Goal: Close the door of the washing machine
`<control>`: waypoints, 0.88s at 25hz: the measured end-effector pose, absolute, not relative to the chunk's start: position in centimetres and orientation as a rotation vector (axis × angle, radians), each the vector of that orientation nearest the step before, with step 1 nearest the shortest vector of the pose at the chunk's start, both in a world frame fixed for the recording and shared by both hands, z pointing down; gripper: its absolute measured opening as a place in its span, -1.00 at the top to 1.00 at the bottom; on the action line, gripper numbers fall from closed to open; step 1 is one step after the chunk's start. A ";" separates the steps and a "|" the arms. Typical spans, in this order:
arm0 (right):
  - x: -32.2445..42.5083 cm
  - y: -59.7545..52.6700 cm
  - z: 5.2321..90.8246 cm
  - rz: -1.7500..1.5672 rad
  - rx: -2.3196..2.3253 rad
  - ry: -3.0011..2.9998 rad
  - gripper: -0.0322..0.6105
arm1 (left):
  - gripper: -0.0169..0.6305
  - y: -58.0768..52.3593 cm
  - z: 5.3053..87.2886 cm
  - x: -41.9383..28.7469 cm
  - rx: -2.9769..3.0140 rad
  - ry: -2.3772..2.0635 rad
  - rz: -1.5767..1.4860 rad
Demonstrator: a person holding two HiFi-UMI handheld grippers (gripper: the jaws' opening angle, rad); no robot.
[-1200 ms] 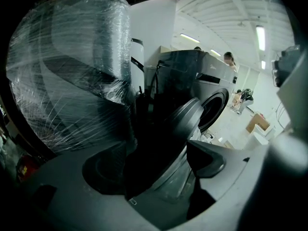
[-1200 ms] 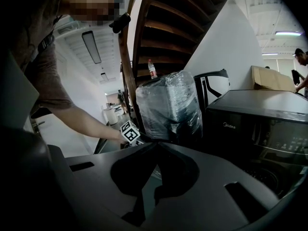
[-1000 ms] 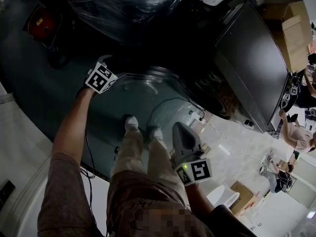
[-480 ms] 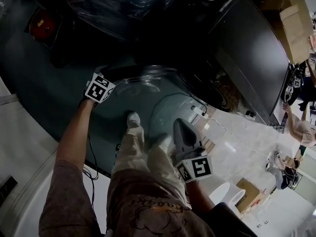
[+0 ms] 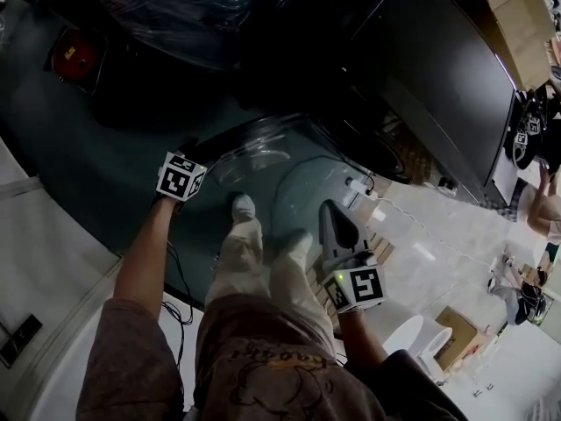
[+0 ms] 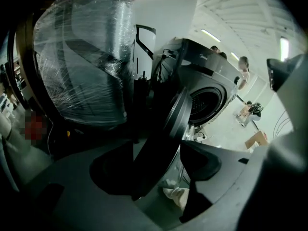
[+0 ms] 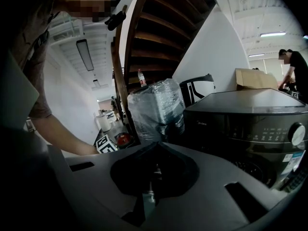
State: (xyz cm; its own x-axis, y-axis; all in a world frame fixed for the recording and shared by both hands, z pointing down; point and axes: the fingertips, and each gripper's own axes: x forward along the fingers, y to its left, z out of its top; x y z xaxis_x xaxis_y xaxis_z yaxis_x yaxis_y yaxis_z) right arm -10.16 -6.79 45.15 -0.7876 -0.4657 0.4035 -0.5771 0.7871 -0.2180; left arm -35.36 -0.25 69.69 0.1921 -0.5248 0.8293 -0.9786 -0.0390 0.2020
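The dark washing machine (image 5: 447, 86) stands at the upper right, its round glass door (image 5: 263, 152) swung open toward me. My left gripper (image 5: 195, 147) is at the door's left rim. In the left gripper view the rim (image 6: 166, 138) runs between the jaws, with the drum opening (image 6: 207, 102) behind it. Its jaws have just been closing on the rim, but it is too dark to see a pad pressing. My right gripper (image 5: 326, 210) hangs shut and empty by my right leg, short of the machine's front (image 7: 250, 124).
A shrink-wrapped appliance (image 5: 202, 7) stands left of the machine, with a red object (image 5: 74, 51) on the floor beside it. My shoes (image 5: 244, 207) are just below the door. A white plug and cable (image 5: 359, 185) lie near the machine. People (image 5: 543, 209) are at the far right.
The left gripper and the door rim have come lower in the head view, nearer my feet. The right gripper has shifted a little to the right. My feet have stepped forward.
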 end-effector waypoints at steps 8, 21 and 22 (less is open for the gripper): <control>-9.9 -6.3 44.5 0.484 0.767 -2.667 0.91 | 0.19 2.5 69.4 -30.2 1.671 -1.350 0.702; -2.7 -5.3 43.1 0.477 0.917 -2.666 0.91 | 0.34 4.9 69.4 -20.9 1.657 -1.228 0.704; -2.0 -5.2 43.1 0.477 0.932 -2.648 0.91 | 0.34 4.9 69.4 -20.3 1.653 -1.221 0.704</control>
State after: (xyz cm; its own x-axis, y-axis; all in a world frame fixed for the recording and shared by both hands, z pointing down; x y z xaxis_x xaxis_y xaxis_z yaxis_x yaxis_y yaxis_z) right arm -1.98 -5.22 43.07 -0.7476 -0.5468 0.3769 -0.6440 0.7356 -0.2101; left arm -20.30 4.95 69.36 0.3405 -0.4028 0.8496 -0.9371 -0.0713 0.3418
